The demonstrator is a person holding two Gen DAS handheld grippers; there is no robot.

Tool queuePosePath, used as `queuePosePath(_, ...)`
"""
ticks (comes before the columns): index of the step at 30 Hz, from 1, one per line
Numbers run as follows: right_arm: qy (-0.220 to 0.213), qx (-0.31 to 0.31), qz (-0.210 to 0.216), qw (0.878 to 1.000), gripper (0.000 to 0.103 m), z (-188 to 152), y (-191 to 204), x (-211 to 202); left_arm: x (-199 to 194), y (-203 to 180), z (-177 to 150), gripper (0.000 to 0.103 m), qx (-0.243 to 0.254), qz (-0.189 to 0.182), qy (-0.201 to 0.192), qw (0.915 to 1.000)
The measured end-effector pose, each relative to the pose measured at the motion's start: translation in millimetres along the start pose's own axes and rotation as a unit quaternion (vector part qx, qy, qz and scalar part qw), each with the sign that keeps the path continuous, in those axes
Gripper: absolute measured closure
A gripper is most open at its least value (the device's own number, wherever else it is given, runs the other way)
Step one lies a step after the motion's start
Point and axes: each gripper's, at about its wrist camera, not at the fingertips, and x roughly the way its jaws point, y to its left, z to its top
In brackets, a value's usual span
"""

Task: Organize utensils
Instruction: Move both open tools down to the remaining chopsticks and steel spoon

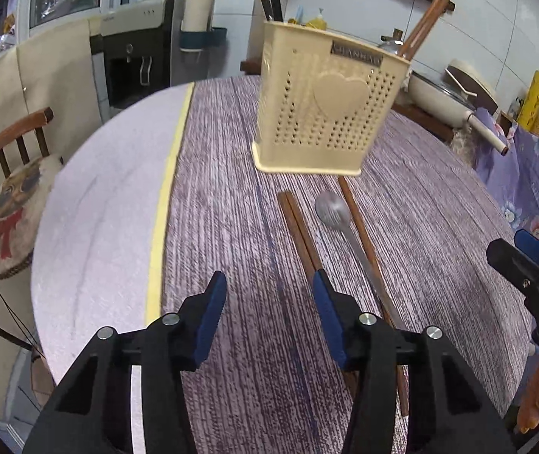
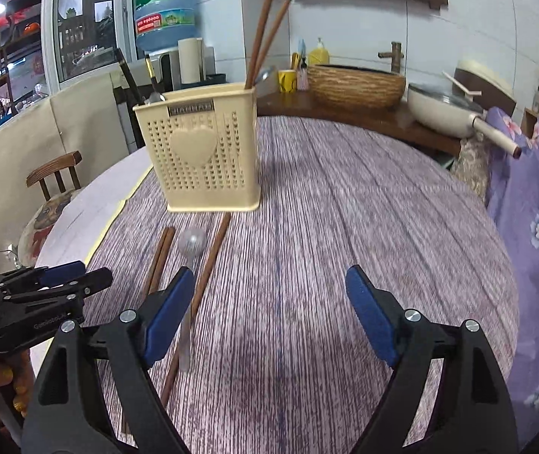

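A cream perforated utensil holder [image 1: 322, 109] with a heart on its front stands on the round table [image 1: 231, 227]; it also shows in the right wrist view [image 2: 201, 155]. Brown chopsticks and dark utensils stick out of it. In front of it lie a pair of brown chopsticks [image 1: 301, 230], a metal spoon [image 1: 333, 210] and a single brown chopstick [image 1: 364, 242]; the spoon [image 2: 191, 242] lies between the pair and the single chopstick. My left gripper [image 1: 269, 287] is open and empty, low over the table, left of the pair. My right gripper [image 2: 269, 283] is open and empty, right of the utensils.
A wooden chair [image 1: 16, 174] with a cushion stands at the table's left. A counter behind holds a woven basket [image 2: 356, 83] and a white pan [image 2: 447, 109]. A purple floral cloth [image 2: 534, 204] hangs at the right. A water dispenser [image 1: 137, 60] stands at the back left.
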Motion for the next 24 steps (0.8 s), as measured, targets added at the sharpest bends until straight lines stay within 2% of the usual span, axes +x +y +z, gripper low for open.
queuePosePath(14,0.023,0.030,0.002,0.999,0.021,-19,-19,4,18,-21,-13,0.060,0.022,-0.001,0.032,0.9993)
queuePosePath(24,0.028,0.029,0.004,0.999,0.020,-21,-16,2,20,-24,-15,0.061,0.034,0.026,0.033,0.9985)
